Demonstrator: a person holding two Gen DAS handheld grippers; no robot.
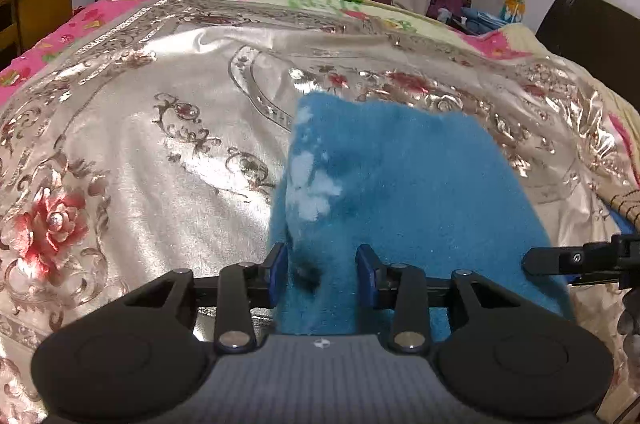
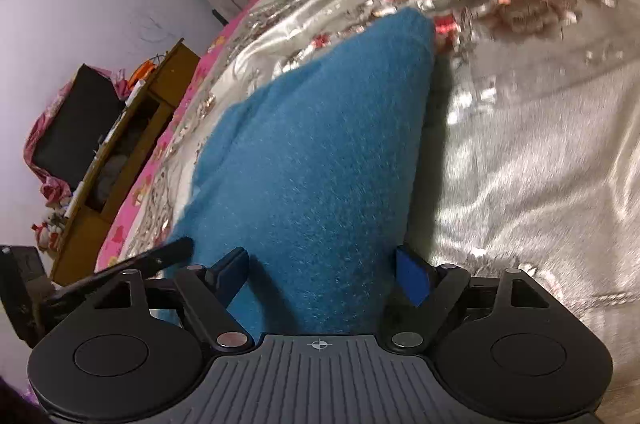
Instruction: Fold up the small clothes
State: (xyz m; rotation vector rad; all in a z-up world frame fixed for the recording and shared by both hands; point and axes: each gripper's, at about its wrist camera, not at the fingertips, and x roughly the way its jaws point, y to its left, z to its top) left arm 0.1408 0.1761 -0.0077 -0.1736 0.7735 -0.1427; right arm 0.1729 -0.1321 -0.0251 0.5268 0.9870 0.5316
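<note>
The left gripper is standing partly apart around the blue cloth's edge, pads seemingly not pinching. The right gripper is gaping wide astride it; the slick bedspread could let the fold slide open.

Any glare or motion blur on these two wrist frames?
Left wrist: sharp, with strong specular glare on the satin bedspread and heavy fisheye bending. Right wrist: the bedspread's far pattern is smeared by motion blur, the blue cloth is sharper and casts a dark shadow along its right edge.
</note>
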